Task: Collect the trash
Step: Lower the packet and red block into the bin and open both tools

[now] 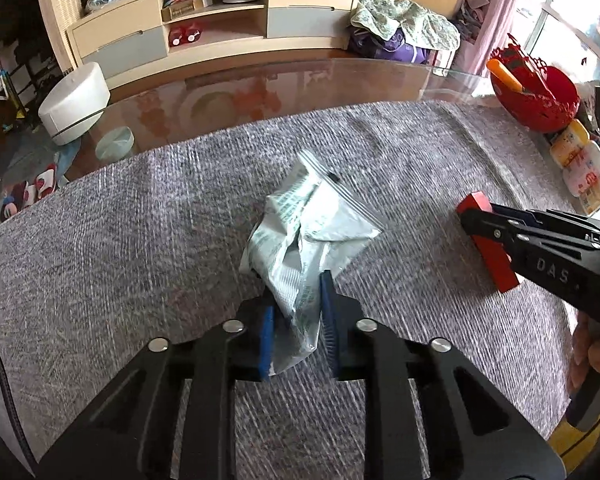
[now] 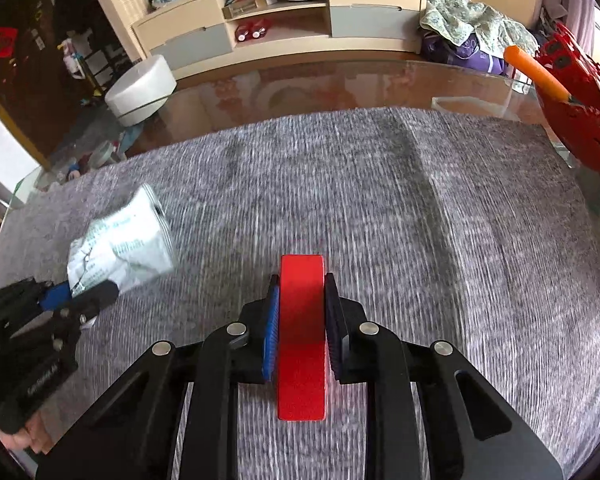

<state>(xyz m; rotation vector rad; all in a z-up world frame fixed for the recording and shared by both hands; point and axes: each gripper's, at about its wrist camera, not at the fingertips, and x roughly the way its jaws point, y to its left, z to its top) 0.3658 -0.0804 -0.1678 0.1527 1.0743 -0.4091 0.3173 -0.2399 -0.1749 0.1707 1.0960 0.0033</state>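
Note:
My left gripper (image 1: 298, 292) is shut on a crumpled white plastic bag with green print (image 1: 308, 224) and holds it over the grey cloth. The bag also shows in the right wrist view (image 2: 120, 248), pinched in the left gripper (image 2: 80, 294). My right gripper (image 2: 302, 280) is shut on a flat red box (image 2: 302, 332), its blue pads against both long sides. In the left wrist view the red box (image 1: 490, 250) sticks out of the right gripper (image 1: 476, 216) at the right, low over the cloth.
The grey cloth (image 1: 140, 240) covers a glass table (image 1: 260, 92). A red basket (image 1: 536, 92) with an orange-handled tool and some small yellow-white bottles (image 1: 580, 164) stand at the table's right edge. A TV cabinet and a white round stool (image 1: 74, 104) are beyond.

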